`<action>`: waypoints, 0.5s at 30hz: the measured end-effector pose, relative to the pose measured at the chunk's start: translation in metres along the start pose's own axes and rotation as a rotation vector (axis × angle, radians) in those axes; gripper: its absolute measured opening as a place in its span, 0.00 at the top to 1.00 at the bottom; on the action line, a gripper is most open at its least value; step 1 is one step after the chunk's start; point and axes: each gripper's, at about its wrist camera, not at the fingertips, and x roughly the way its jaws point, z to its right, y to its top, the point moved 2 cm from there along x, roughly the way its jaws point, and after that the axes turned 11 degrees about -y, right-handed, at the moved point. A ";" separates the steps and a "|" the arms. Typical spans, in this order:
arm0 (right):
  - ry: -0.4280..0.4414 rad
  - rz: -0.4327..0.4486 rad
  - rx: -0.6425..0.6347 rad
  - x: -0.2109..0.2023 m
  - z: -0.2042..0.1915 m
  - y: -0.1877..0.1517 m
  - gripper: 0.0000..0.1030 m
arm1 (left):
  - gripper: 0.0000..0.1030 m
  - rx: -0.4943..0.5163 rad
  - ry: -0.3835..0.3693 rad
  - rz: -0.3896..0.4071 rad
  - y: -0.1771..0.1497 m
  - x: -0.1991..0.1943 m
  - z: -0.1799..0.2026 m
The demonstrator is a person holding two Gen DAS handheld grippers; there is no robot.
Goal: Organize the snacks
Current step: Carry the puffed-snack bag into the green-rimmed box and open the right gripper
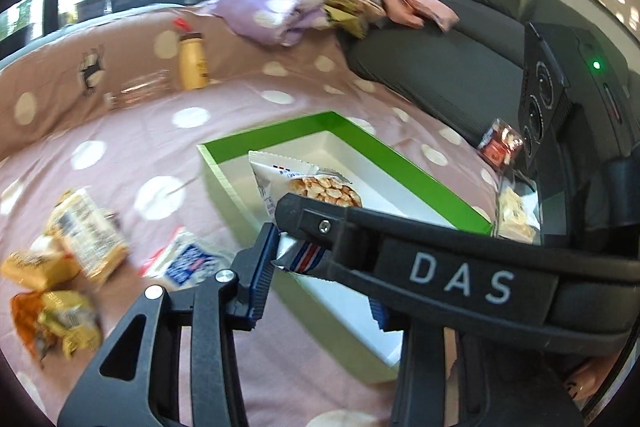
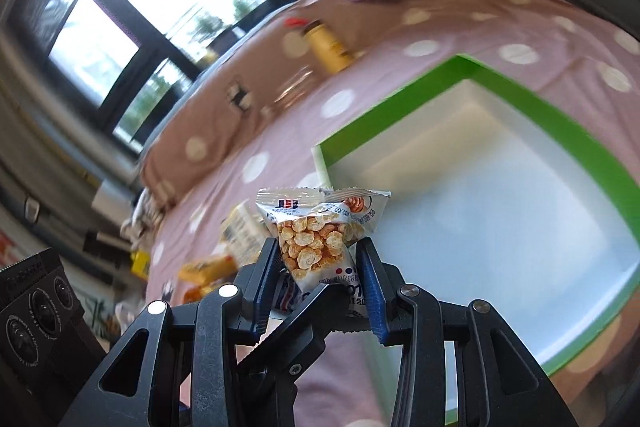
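My left gripper (image 1: 316,267) is shut on a white packet of puffed snacks (image 1: 304,187), held over the near end of a green-rimmed box (image 1: 360,135) with a white inside. A black bar marked DAS (image 1: 460,279) crosses in front and hides the right pad. In the right wrist view my right gripper (image 2: 318,247) is shut on a similar puffed-snack packet (image 2: 316,227), just left of the green box (image 2: 540,107), whose visible floor is bare. The two grippers are close together.
Loose yellow snack packets (image 1: 72,251) and a blue-and-white one (image 1: 188,263) lie on the pink dotted bedspread (image 1: 120,147). A yellow bottle (image 1: 192,61) and a clear jar (image 1: 140,89) stand farther back. A red packet (image 1: 500,147), heaped cloths (image 1: 272,7) and a grey cushion (image 1: 440,67) border the box.
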 end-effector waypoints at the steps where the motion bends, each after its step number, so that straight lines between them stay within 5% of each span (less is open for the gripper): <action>1: -0.008 0.001 0.020 0.001 0.006 0.002 0.60 | 0.61 0.003 -0.009 -0.010 0.001 0.005 0.002; 15: -0.094 -0.076 0.125 0.021 0.047 0.003 0.59 | 0.58 -0.072 -0.034 -0.102 -0.008 0.040 0.001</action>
